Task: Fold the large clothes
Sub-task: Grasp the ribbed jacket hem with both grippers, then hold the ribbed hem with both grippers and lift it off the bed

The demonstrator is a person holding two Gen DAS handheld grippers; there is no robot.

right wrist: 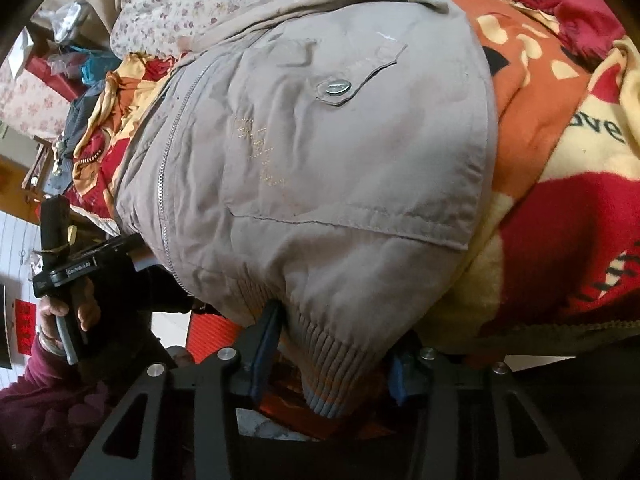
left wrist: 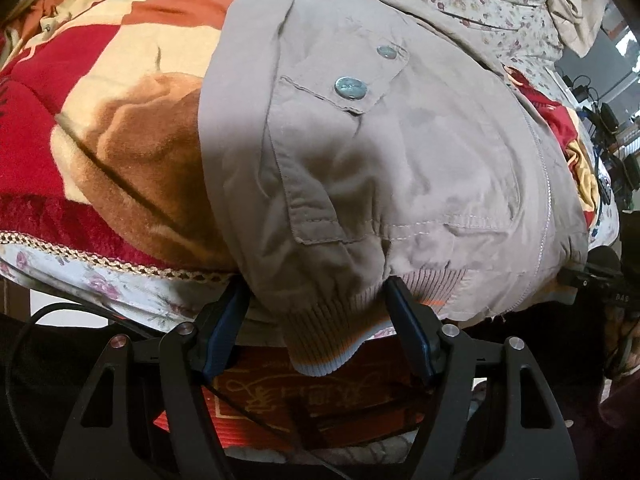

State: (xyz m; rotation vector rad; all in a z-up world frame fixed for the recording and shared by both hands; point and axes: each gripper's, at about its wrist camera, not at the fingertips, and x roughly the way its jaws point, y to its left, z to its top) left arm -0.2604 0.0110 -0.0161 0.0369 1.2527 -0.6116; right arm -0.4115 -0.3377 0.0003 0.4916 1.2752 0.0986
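A beige zip jacket lies spread on the bed, its ribbed hem hanging over the near edge. My left gripper straddles the hem at the jacket's left corner. The fabric sits between its blue pads, and a gap shows beside the left pad. At the other corner my right gripper has both pads against the ribbed hem. The tips of both grippers are partly hidden under the cloth. The right wrist view also shows the left gripper's body, held in a hand.
A red, orange and cream plush blanket covers the bed under the jacket. A floral quilt lies at the far end. A red box sits below the bed edge. Clutter and cables stand off to one side.
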